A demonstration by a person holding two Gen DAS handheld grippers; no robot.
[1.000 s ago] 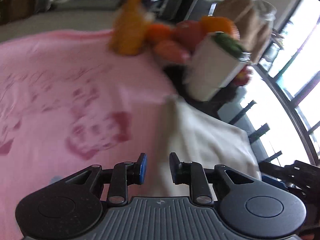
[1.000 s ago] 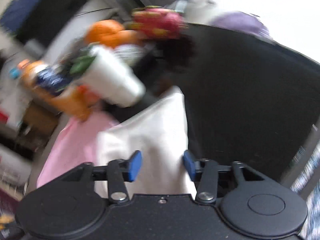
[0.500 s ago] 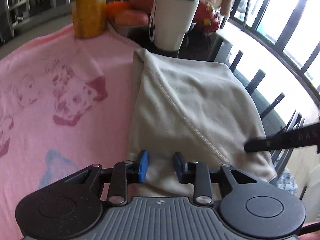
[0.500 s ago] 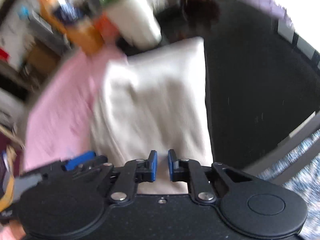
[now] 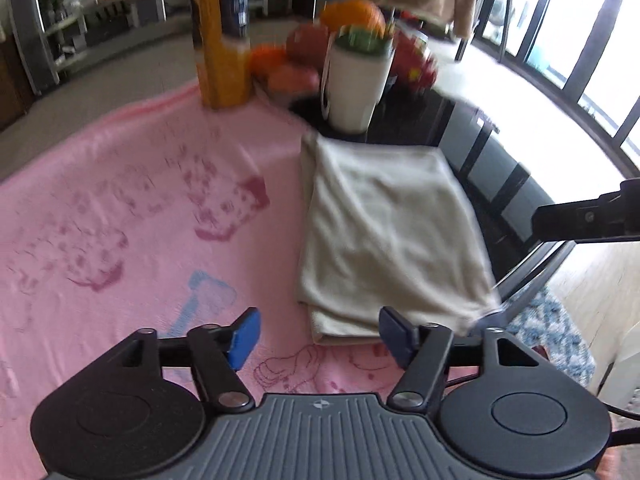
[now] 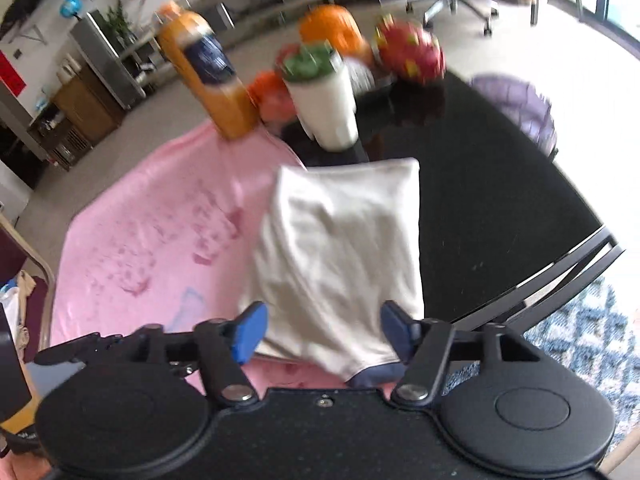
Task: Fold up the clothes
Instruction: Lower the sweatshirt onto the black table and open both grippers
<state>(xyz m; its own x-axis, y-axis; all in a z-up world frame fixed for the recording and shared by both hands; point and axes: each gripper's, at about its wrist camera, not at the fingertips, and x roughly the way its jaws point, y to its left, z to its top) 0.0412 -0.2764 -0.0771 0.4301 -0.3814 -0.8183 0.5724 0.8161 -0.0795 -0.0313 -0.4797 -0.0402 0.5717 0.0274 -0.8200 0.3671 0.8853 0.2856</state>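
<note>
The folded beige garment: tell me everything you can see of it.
The folded beige garment is soft, knit-looking cloth, folded into a rough rectangle, with stacked layers showing at its near edge. It lies flat and slightly rumpled, partly on the pink blanket and partly on the black table, its far edge near the white cup. Both the left gripper and right gripper are open, neither gripping it.
</note>
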